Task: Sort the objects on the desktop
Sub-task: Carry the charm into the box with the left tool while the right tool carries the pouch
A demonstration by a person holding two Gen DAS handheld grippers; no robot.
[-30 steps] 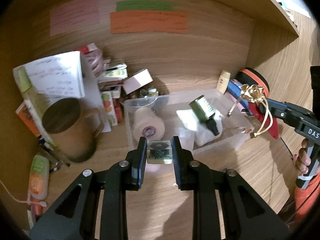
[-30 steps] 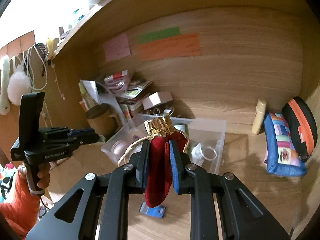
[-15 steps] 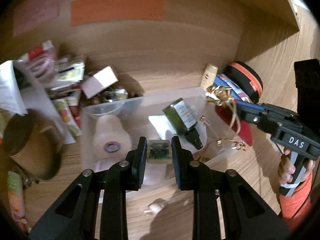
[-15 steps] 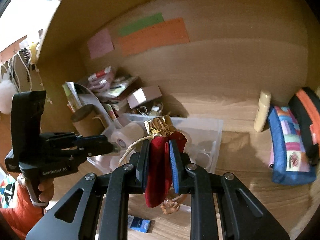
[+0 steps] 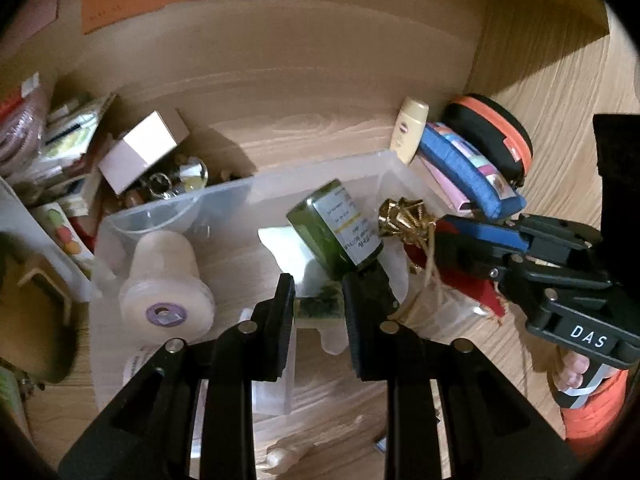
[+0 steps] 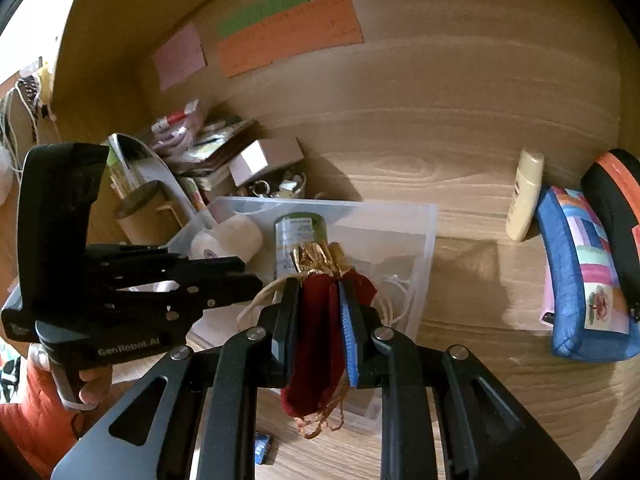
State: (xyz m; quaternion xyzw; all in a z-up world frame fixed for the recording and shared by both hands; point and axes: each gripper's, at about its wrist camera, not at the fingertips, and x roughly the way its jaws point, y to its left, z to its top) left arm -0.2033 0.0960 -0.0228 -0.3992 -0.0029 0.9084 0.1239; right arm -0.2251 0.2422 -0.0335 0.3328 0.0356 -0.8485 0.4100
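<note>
A clear plastic bin [image 5: 224,196] [image 6: 424,240] stands on the wooden desk. It holds a cream tape roll [image 5: 164,280] [image 6: 228,236], a green bottle [image 5: 336,232] [image 6: 300,232] and white items. My left gripper [image 5: 318,304] is shut on a small clear block with green inside [image 5: 320,306], low over the bin's middle. My right gripper [image 6: 316,308] is shut on a red pouch with gold trim [image 6: 316,340] [image 5: 404,220], over the bin's right part. It also shows in the left wrist view [image 5: 500,248].
A blue patchwork pouch [image 6: 580,280] [image 5: 468,168], a black-orange case [image 6: 616,196] and a cream tube [image 6: 524,192] lie right of the bin. A pink box [image 5: 140,152], papers and a brown mug [image 6: 140,212] crowd the left. A small blue item [image 6: 262,446] lies in front.
Both grippers have moved forward and down over the bin with their objects still held. The block now sits lower, inside the bin's outline.
</note>
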